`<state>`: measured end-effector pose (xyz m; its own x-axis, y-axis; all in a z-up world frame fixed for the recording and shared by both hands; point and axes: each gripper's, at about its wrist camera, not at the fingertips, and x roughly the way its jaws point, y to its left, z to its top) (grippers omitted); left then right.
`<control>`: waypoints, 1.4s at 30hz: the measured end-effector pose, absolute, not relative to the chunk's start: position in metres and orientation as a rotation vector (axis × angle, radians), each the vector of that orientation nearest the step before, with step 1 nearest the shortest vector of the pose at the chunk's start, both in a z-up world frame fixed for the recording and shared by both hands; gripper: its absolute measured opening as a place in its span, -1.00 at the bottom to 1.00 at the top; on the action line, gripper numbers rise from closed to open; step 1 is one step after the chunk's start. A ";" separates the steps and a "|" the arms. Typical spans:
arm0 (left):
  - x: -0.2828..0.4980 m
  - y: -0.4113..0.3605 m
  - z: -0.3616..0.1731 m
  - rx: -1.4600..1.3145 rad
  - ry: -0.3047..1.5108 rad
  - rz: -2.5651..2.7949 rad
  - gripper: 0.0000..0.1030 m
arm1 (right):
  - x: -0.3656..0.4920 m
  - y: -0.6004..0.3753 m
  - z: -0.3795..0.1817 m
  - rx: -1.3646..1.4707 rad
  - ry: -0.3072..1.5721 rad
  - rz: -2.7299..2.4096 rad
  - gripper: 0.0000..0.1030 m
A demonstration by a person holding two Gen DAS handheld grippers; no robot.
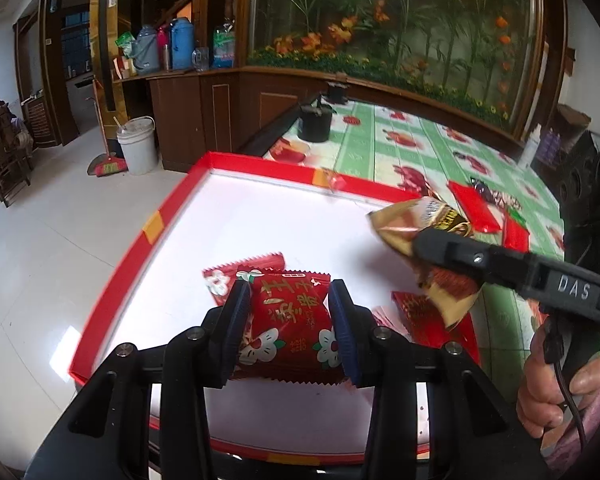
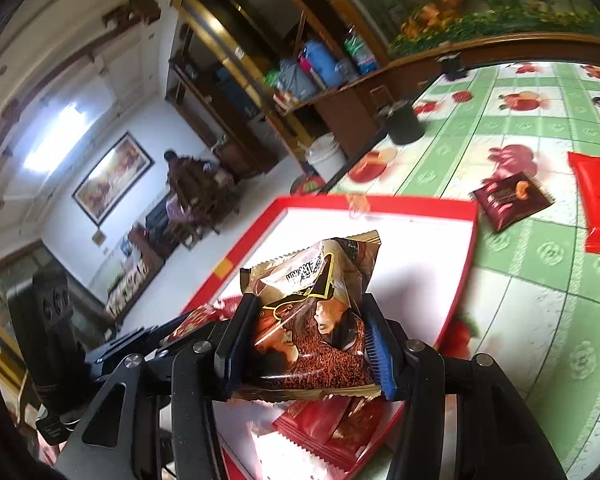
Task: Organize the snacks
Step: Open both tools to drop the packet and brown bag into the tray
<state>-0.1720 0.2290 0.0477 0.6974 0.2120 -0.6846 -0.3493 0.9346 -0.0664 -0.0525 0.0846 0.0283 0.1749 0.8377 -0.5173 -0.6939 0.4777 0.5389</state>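
My left gripper [image 1: 288, 320] is shut on a red snack packet with white flowers [image 1: 290, 326], held just above the white floor of a red-rimmed tray [image 1: 168, 216]. Another red packet [image 1: 220, 280] lies in the tray behind it. My right gripper [image 2: 308, 340] is shut on a gold and brown snack packet [image 2: 316, 312] and holds it above the same tray [image 2: 470, 256]. That gripper and the gold packet [image 1: 412, 220] show at the right of the left wrist view. More red packets [image 2: 332, 428] lie in the tray below the right gripper.
The tray sits on a table with a green and white fruit-print cloth [image 2: 540, 280]. A dark brown packet [image 2: 512, 200] and a red packet [image 2: 598, 200] lie on the cloth beyond the tray. A black cup [image 1: 315, 122] stands at the table's far edge.
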 end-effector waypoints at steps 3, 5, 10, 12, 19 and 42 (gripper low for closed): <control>-0.169 0.228 0.044 -0.189 0.756 0.322 -0.24 | -0.057 0.089 0.025 0.149 0.880 1.090 0.00; -0.169 0.226 0.045 -0.164 0.755 0.344 -0.23 | -0.064 0.090 0.025 0.123 0.872 1.090 0.01; -0.170 0.224 0.049 -0.105 0.744 0.424 0.10 | -0.070 0.088 0.030 0.078 0.826 1.063 0.05; -0.171 0.225 0.049 -0.092 0.735 0.454 0.28 | -0.069 0.084 0.033 0.085 0.818 1.051 0.13; -0.172 0.222 0.054 -0.041 0.716 0.486 0.34 | -0.058 0.068 0.039 0.151 0.795 1.003 0.17; -0.148 0.175 0.065 0.059 0.736 0.398 0.48 | 0.049 -0.138 0.051 0.524 0.698 0.484 0.30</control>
<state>-0.1481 0.1745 0.0651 0.6702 0.3734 -0.6415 -0.3324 0.9237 0.1904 0.0491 -0.1385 0.0507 0.6680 0.5762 -0.4709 -0.2397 0.7657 0.5969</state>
